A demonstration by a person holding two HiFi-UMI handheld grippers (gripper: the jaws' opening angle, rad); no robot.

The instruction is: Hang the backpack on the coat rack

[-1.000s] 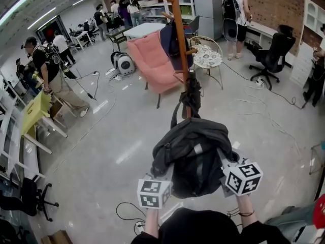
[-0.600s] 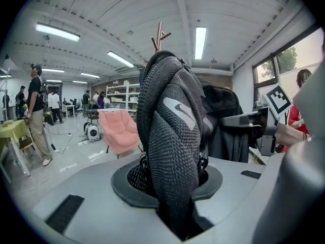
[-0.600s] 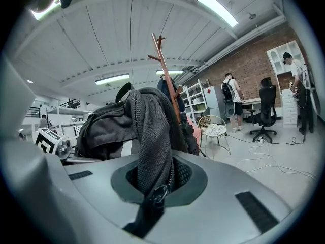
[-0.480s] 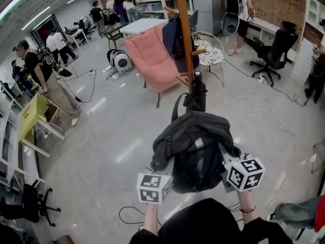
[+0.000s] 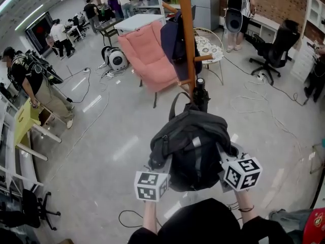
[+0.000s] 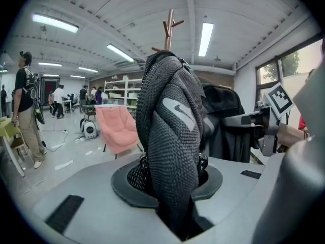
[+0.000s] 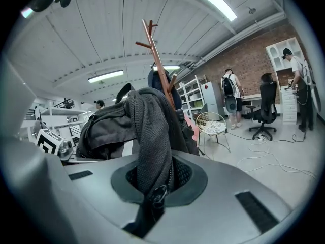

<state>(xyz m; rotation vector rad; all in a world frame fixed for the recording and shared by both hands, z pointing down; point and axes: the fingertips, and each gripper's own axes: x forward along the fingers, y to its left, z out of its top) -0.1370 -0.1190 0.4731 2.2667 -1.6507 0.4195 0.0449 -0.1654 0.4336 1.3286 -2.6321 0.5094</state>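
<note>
I hold a black backpack [image 5: 190, 146] in front of me with both grippers. My left gripper [image 5: 163, 171] is shut on a padded mesh shoulder strap [image 6: 172, 136] at the bag's left side. On the bag's right, my right gripper [image 5: 224, 162] is shut on the other grey strap [image 7: 150, 136]. The bag's top loop [image 5: 177, 103] points at the wooden coat rack [image 5: 188, 34], which stands just beyond it. The rack's top pegs show above the bag in the left gripper view [image 6: 169, 29] and the right gripper view [image 7: 155, 50]. The jaws' pads are hidden by the straps.
A dark jacket [image 5: 175, 39] hangs on the rack and a black umbrella [image 5: 200, 93] leans at its base. A pink armchair [image 5: 147, 55] and a round wire chair [image 5: 208, 47] stand behind it. Cables [image 5: 254, 93] lie on the floor at right. Several people stand around.
Both grippers and the backpack have moved forward toward the coat rack, which now looks nearer. The grips on the straps are unchanged.
</note>
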